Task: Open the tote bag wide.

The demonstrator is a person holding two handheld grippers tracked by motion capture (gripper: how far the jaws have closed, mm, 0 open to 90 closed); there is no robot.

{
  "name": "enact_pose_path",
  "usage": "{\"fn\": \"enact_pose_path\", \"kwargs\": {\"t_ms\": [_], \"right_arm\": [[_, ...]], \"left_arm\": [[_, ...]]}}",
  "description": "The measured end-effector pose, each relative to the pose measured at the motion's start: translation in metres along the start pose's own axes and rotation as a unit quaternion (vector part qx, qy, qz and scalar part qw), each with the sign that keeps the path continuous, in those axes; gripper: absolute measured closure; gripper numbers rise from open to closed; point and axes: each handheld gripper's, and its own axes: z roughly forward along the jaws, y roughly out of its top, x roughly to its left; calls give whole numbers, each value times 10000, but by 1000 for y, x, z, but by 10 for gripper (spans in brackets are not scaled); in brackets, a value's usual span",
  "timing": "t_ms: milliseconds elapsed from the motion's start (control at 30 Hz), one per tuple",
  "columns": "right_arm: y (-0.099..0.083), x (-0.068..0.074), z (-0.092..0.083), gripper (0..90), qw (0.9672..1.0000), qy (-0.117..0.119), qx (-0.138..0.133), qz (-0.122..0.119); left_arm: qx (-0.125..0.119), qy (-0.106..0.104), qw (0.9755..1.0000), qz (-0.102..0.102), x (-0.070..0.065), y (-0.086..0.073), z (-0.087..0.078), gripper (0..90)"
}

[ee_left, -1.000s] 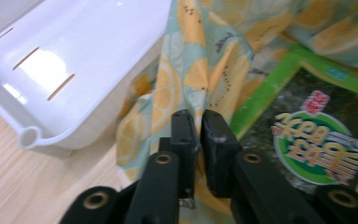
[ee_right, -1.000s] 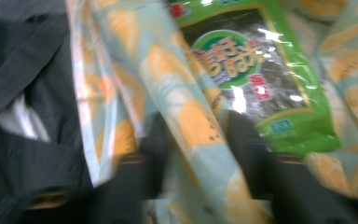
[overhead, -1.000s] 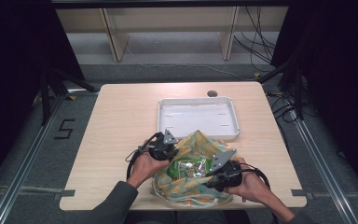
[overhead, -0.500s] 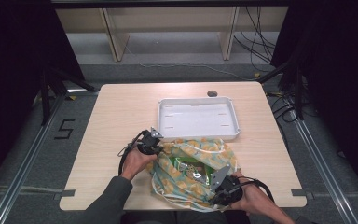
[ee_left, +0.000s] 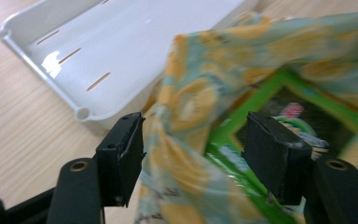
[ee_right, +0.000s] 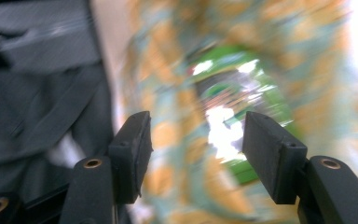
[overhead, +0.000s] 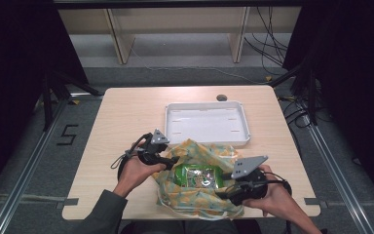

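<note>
A cloth bag (overhead: 195, 195) with a yellow and teal print lies near the table's front edge, its mouth spread open. Inside it lies a green packet (overhead: 198, 175). My left gripper (overhead: 172, 160) is at the bag's left rim and my right gripper (overhead: 221, 194) at its front right rim. Both sets of jaws have just been opening. In the left gripper view the left gripper (ee_left: 196, 158) stands open, with the cloth (ee_left: 191, 102) and green packet (ee_left: 279, 93) beyond the pads. The blurred right gripper view shows the right gripper (ee_right: 196, 156) open over the cloth (ee_right: 168, 135) and packet (ee_right: 228, 116).
An empty white tray (overhead: 207, 122) stands just behind the bag, and its rim (ee_left: 81, 112) is close to my left jaws. A small dark hole (overhead: 221, 97) marks the table's far edge. Bare wood (overhead: 117, 117) lies to the left. A person's dark sleeve (ee_right: 37, 93) is beside my right gripper.
Both grippers pulled the bag's rims apart while shut, then opened their jaws and lifted slightly. The bag now lies spread with the green packet showing.
</note>
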Motion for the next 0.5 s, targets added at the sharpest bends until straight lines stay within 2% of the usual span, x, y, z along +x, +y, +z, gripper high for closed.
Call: {"fn": "enact_pose_path", "kwargs": {"t_ms": [67, 100, 133, 233, 267, 300, 400, 467, 500], "right_arm": [[3, -10, -4, 429, 9995, -256, -127, 163], [4, -13, -3, 422, 9987, -417, -144, 257], [5, -20, -3, 423, 9974, -627, -57, 359], [7, -35, 7, 428, 9948, -912, -35, 454], [8, -42, 13, 430, 9942, -993, 5, 416], [9, -47, 17, 432, 9937, -1021, 59, 450], [13, -57, 35, 427, 9929, -1058, 300, 450], [15, -66, 50, 442, 9928, -989, 556, 388], [14, -68, 56, 475, 9910, -1038, 691, 482]], "left_arm": [[-33, -284, 9996, 7, -8, -1, -7, 359], [-63, -528, 9986, -23, -14, -3, -10, 355], [-27, -638, 9980, 4, -19, -7, -12, 354], [77, -1059, 9943, 66, -30, -19, -13, 334], [5, -1227, 9924, 23, -34, -23, -12, 325], [-4, -1369, 9906, -68, -37, -27, -12, 319], [-72, -1716, 9851, -64, -44, -35, -9, 302], [-24, -1758, 9844, -11, -48, -39, -5, 305], [70, -1857, 9822, 266, -54, -44, 1, 321]]}}
